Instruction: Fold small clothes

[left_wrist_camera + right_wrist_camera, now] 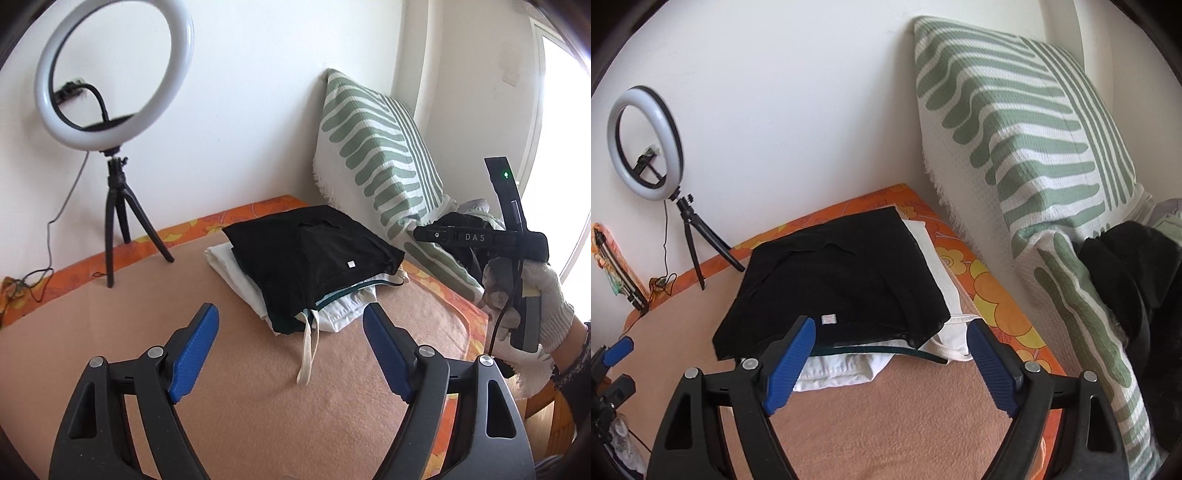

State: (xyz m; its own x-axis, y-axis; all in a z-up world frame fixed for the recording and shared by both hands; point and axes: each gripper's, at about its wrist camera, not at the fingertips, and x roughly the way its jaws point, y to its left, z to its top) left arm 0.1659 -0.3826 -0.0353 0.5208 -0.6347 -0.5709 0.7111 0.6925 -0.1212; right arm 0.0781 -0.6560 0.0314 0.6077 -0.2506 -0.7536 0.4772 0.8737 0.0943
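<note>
Lamplight came from a ring light (110,74) on its black tripod (120,218), which stood well to the left of the clothes pile and behind it, against the white wall. The pile itself sat on the tan blanket (258,387), a folded black garment (306,258) on top of white garments (343,306), with a pale strap (308,347) trailing off the near edge toward the left gripper (291,343). That gripper hung over bare blanket just short of the pile, jaws spread wide and holding nothing, so that the pile lay straight ahead of it and slightly to its right. The right gripper (892,354) was also wide and empty, but it stood closer: in its own view its blue fingertips (798,343) overlapped the near hem of the black garment, though whether they touched the cloth could not be told. The pile's long axis ran from near left to far right, toward the green-striped cushion (1027,129) leaning against the wall on the pile's right. A second dark heap of cloth (1126,266) rested on the cushion's lower part, farther right still. As a judgement, the right hand (532,306), gloved in white, was the better placed to take the black garment's near edge, with the left needing only a short reach forward to join it.
</note>
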